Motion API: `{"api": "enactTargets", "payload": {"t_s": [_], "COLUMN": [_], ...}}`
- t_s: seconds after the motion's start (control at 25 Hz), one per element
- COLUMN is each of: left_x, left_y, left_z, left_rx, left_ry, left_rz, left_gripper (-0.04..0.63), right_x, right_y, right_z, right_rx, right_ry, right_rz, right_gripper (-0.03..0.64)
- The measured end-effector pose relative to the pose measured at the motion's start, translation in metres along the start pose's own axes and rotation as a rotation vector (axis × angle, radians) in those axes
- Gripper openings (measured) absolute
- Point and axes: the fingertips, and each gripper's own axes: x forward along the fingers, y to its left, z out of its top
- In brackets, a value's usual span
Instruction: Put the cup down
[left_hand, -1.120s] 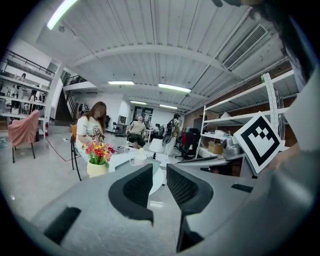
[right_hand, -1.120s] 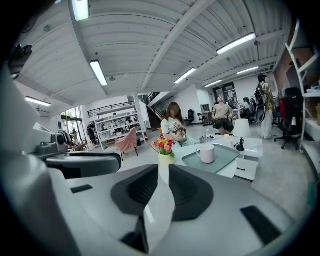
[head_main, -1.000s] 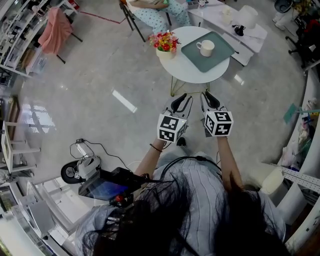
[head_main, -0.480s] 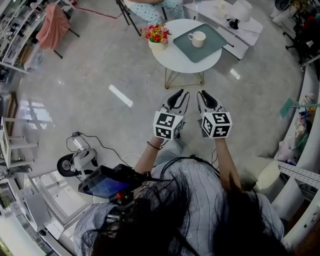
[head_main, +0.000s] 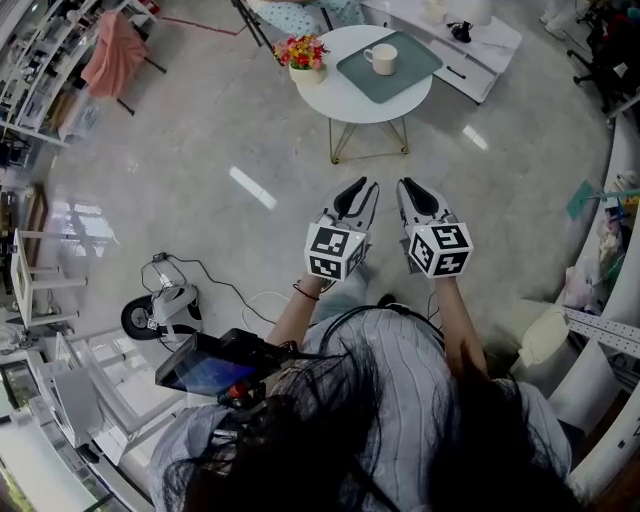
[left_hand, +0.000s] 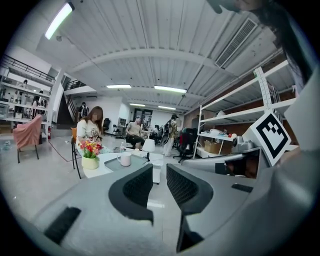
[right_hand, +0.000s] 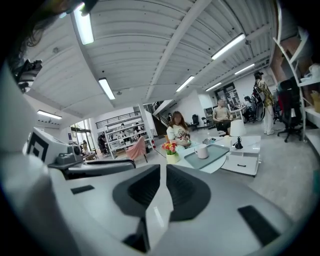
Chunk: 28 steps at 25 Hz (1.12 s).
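Head view, item one: cup (head_main: 381, 60), white, plain, one handle, upright on a grey-green tray (head_main: 415, 55), toward that tray's left corner. Tray lies on a round white table (head_main: 350, 95); flower pot (head_main: 303, 55) at the table's left edge. Both grippers well apart from the table. Left gripper (head_main: 360, 186): jaws slightly spread, nothing between. Right gripper (head_main: 408, 187): jaws just drawn together, nothing between. Markings: black-and-white square patterns on each cube (head_main: 335, 250).

One cup (head_main: 380, 59), one tray (head_main: 412, 55), one round table (head_main: 350, 98), one flower pot (head_main: 303, 55), two tools: left tool (head_main: 357, 187), right tool (head_main: 412, 188).
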Motion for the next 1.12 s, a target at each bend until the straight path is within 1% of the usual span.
{"api": "enactTargets", "payload": {"t_s": [0.28,0.48,0.68,0.92,1.12], "left_x": [-0.026,-0.044,-0.053,-0.057,-0.059], "left_y": [-0.042,-0.063,-0.074,-0.082,-0.089], "left_z": [-0.015,-0.023,-0.026,-0.022,-0.021], "left_rx": [0.009,0.006,0.008,0.0,0.015], "left_ry": [-0.006,-0.008,-0.009,-0.022,-0.023], "left_rz": [0.007,0.015,0.02,0.017,0.004], "left_gripper": [0.08,0.08,0.08,0.08,0.081], "right_x": [-0.049,-0.076,-0.094,-0.105,-0.111], "right_y": [0.015,0.025,0.028,0.032,0.038], "right_z": [-0.019,-0.031,-0.036,-0.029,-0.028], "right_rx": [0.003,0.011,0.014,0.004,-0.01], "right_ry": [-0.017,-0.019,-0.026,-0.039,-0.047], "right_rz": [0.028,0.038,0.037,0.035,0.045], "right_gripper": [0.055,0.055,0.054,0.048,0.044]}}
